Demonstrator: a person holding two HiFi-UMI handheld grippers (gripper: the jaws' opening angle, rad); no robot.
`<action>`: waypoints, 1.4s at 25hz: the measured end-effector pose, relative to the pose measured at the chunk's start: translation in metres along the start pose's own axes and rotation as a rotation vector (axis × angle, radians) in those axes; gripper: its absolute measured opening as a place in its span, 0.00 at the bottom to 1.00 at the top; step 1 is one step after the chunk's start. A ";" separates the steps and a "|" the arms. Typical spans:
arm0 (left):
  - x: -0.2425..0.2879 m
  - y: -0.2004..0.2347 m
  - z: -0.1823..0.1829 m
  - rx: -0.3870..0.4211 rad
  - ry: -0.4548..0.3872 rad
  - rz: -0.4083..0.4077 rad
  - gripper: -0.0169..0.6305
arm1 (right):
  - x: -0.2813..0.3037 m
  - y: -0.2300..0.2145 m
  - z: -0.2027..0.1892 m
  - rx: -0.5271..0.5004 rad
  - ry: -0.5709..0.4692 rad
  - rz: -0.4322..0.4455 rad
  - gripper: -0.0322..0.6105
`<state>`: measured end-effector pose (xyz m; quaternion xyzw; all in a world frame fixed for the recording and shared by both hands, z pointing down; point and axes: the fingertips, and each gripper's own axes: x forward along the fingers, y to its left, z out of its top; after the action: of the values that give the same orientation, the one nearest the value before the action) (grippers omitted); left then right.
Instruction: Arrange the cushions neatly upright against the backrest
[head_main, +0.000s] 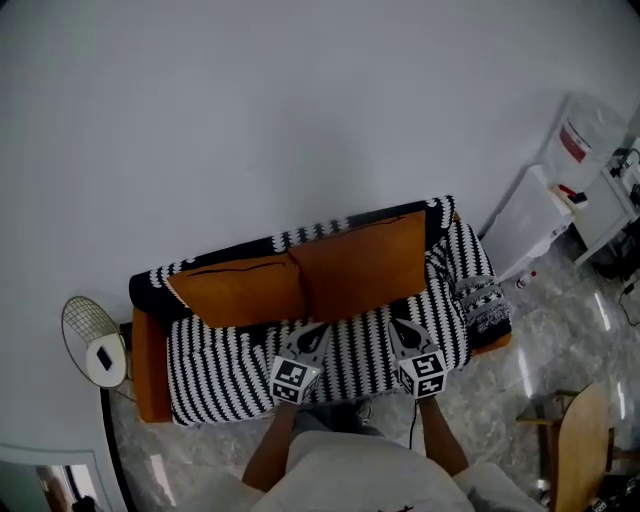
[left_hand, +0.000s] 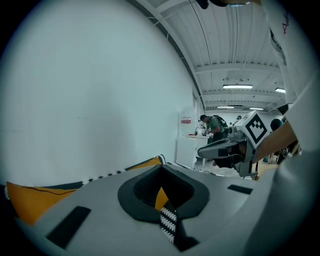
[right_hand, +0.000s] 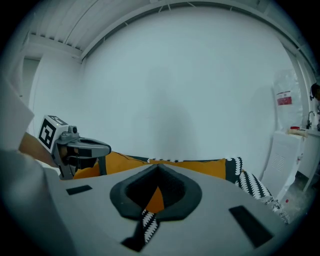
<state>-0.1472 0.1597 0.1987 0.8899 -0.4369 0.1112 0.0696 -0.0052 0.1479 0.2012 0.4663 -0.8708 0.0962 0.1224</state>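
Left tongs (head_main: 317, 329) and right tongs (head_main: 397, 324), pressed together, empty, hover before orange cushions (head_main: 240, 290) on the sofa (head_main: 150, 372).

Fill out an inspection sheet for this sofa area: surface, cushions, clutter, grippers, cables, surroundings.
Surface: sofa seat, covered by a black-and-white striped throw.
Job's things: left cushion and right cushion, both orange, stand side by side against the backrest.
Clutter: a white object on the round wire stand left of the sofa.
Grippers: left gripper and right gripper both shut, empty, held over the seat's front.
Cables: a thin dark cord runs down from the right gripper.
Surroundings: white cabinet right of the sofa; wooden chair at lower right.
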 end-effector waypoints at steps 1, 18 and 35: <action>-0.002 -0.002 0.000 -0.008 -0.004 0.003 0.07 | -0.003 0.000 0.001 0.000 -0.005 -0.001 0.09; -0.114 -0.025 -0.026 -0.093 -0.063 0.136 0.07 | -0.053 0.111 -0.013 -0.013 -0.027 0.127 0.09; -0.247 -0.142 -0.054 -0.105 -0.114 0.196 0.07 | -0.196 0.197 -0.052 -0.025 -0.082 0.159 0.09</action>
<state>-0.1889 0.4464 0.1833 0.8428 -0.5304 0.0439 0.0800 -0.0581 0.4248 0.1807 0.3976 -0.9105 0.0757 0.0844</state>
